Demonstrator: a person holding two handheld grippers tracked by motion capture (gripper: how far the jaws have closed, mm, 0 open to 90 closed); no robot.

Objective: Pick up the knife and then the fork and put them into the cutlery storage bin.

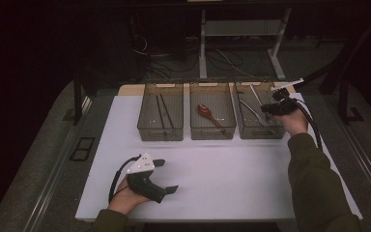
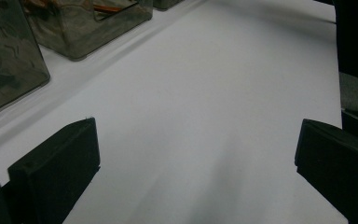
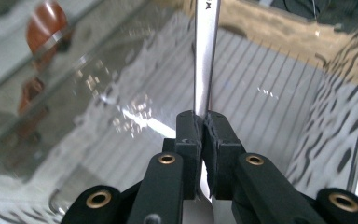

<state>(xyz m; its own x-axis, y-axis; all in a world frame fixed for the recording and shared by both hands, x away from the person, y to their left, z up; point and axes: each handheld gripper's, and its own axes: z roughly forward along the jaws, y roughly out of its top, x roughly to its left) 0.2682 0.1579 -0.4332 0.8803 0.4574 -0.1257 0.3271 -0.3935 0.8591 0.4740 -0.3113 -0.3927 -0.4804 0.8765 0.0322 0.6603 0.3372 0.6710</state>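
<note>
Hidden or unclear: in the right gripper view the metal utensil point(image 3: 204, 51) runs out of the top edge, so its far end cannot be seen; whether it is a knife, fork or spoon handle cannot be told. The clear walls throw reflections that blur what lies on the bin floor.
Right gripper point(image 3: 204, 140): jaws closed tight on the lower end of the metal utensil, which stands nearly upright between them.
Where the utensil is: inside the right bin point(image 1: 260, 116), by the desk's far right corner, with the right gripper point(image 1: 276, 107) over the bin's right rim.
Left gripper point(image 1: 166, 176): jaws spread wide with nothing between them, resting near the desk's front edge, left of centre; the left gripper view shows bare white desk point(image 2: 205, 107) between the jaws.
Middle bin point(image 1: 212, 116): holds a red spoon point(image 1: 206, 111).
Left bin point(image 1: 160, 117): holds dark chopsticks point(image 1: 164, 111), thin and hard to make out.
</note>
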